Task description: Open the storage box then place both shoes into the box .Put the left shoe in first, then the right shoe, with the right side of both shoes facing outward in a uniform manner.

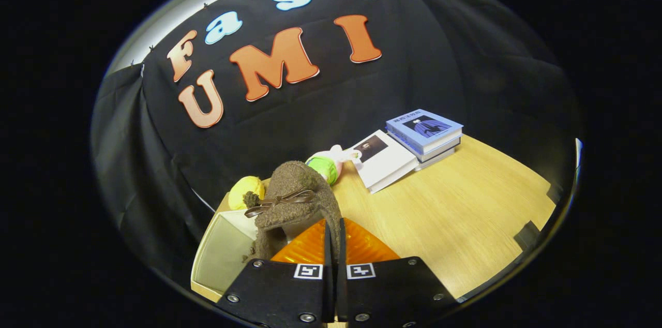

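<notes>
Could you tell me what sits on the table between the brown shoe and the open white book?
In the gripper view, a green-and-pink plush toy lies between the brown shoe and the white book.

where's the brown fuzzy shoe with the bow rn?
In the gripper view, the brown fuzzy shoe stands toe-up just ahead of the nearly closed gripper, left of its fingers, over the open cream storage box, with the yellow plush ball behind it.

The claw [334, 237] fingers stand nearly together on the shoe's edge; whether both press it can't be told. The brown fuzzy shoe [289, 198] hides much of the pale box [220, 255] and the orange lid [362, 248]. Yellow ball [245, 191] half hidden behind the shoe. Book [424, 131] cover print too small to tell.
</notes>
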Motion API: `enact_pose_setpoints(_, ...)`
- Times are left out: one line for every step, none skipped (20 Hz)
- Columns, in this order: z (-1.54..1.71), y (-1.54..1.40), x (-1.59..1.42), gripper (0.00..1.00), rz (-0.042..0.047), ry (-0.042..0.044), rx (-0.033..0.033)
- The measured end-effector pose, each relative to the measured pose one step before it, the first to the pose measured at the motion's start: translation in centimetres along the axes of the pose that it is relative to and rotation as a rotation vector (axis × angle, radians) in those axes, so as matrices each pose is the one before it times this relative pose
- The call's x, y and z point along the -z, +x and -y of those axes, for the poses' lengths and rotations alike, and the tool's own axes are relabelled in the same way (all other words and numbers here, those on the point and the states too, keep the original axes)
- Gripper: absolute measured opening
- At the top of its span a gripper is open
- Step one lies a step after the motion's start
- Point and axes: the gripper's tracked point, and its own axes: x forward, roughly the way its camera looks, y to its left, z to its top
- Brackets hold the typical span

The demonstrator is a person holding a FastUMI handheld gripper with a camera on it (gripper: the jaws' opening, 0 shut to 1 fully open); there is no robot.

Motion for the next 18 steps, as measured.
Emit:
enact_pose_setpoints(-1.307, 0.035, 0.138, 0.03, -0.00575, 0.00584, -0.01375)
enact_pose_setpoints(-1.238, -0.010, 0.165, 0.03, -0.00430, 0.00508, -0.01490)
enact_pose_setpoints(-1.254, -0.007, 0.138, 0.03, -0.00663, 0.00573, -0.01222)
enact_pose_setpoints(-1.159, 0.024, 0.239, 0.03, -0.00722, 0.00580, -0.01162)
enact_pose_setpoints(-1.169, 0.112, 0.180, 0.02, -0.00406, 0.00472, -0.01138)
enact_pose_setpoints(-1.064, 0.126, 0.309, 0.02, -0.00770, 0.00208, -0.00925)
enact_pose_setpoints(-0.934, 0.292, 0.419, 0.03, -0.00990, 0.00328, -0.00750)
enact_pose_setpoints(-0.949, 0.263, 0.523, 0.03, -0.00933, 0.00131, -0.00656)
enact_pose_setpoints(-0.798, 0.328, 0.607, 0.03, -0.01002, 0.00001, -0.00654)
enact_pose_setpoints(-0.619, 0.270, 0.652, 0.03, -0.01200, 0.00073, -0.00419)
enact_pose_setpoints(-0.474, 0.244, 0.710, 0.03, -0.01399, 0.00106, 0.00052)
enact_pose_setpoints(-0.252, 0.021, 0.713, 0.03, -0.00816, 0.00902, 0.00926)
enact_pose_setpoints(-0.216, 0.417, 0.538, 0.03, -0.00065, 0.00048, 0.01060)
enact_pose_setpoints(-0.064, 0.350, 0.783, 0.03, -0.01063, -0.00925, 0.00964)
enact_pose_setpoints(-0.105, 0.307, 0.515, 0.03, -0.00709, -0.00648, 0.00631)
enact_pose_setpoints(-0.098, 0.238, 0.455, 0.03, -0.00373, -0.01137, 0.00521)
enact_pose_setpoints(0.116, 0.251, 0.282, 0.03, -0.00138, -0.01382, 0.00829)
enact_pose_setpoints(0.105, 0.127, 0.179, 0.03, -0.00161, -0.01879, 0.01230)
